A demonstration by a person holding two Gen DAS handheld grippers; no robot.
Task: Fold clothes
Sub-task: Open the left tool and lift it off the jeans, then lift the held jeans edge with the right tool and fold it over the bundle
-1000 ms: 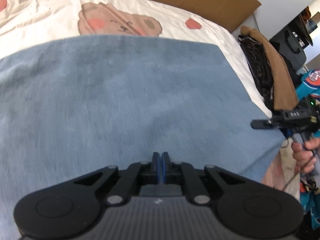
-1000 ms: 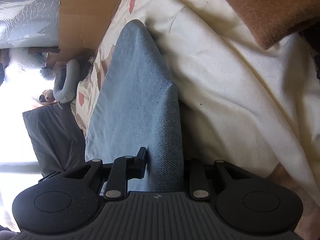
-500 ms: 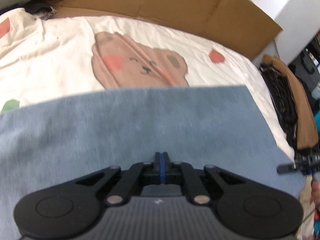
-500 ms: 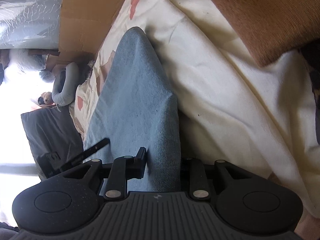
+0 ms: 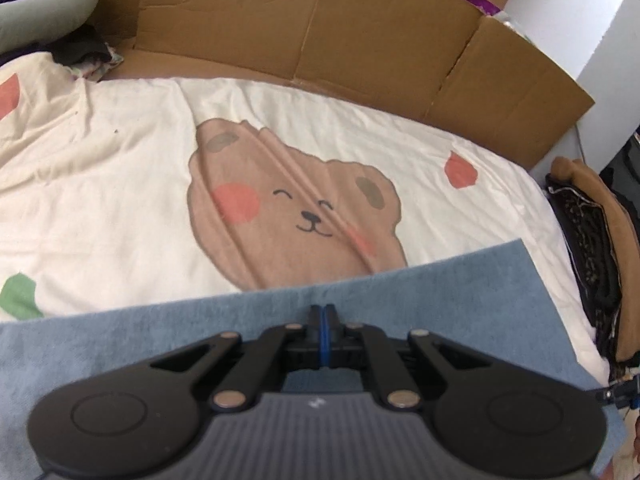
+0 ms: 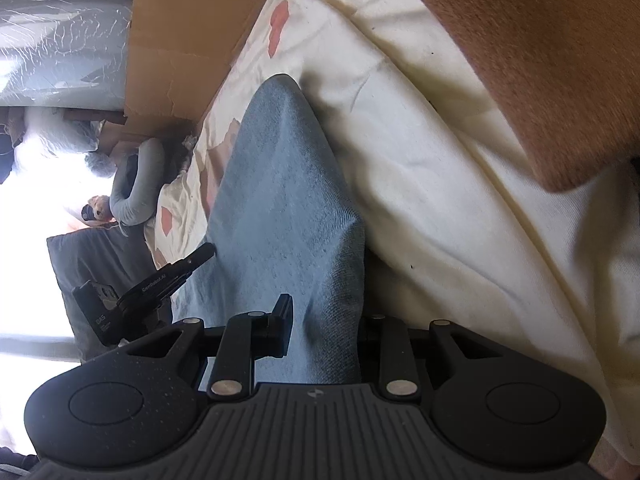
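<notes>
Both the left claw (image 5: 322,312) and the right claw (image 6: 320,316) pinch the blue knitted cloth (image 6: 288,208) above the cream bear-print bedsheet (image 5: 120,200).

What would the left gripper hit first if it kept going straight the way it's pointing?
Probably the bear-print bedsheet just past the blue cloth's edge. The left gripper points along the bed; if it skims above, the cardboard wall comes next. Depth is unclear.

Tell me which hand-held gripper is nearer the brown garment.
Right. The right hand-held gripper, shut on the blue cloth, has the brown garment close ahead; the left hand-held gripper sits over the bed, the garment far to its right.
</notes>
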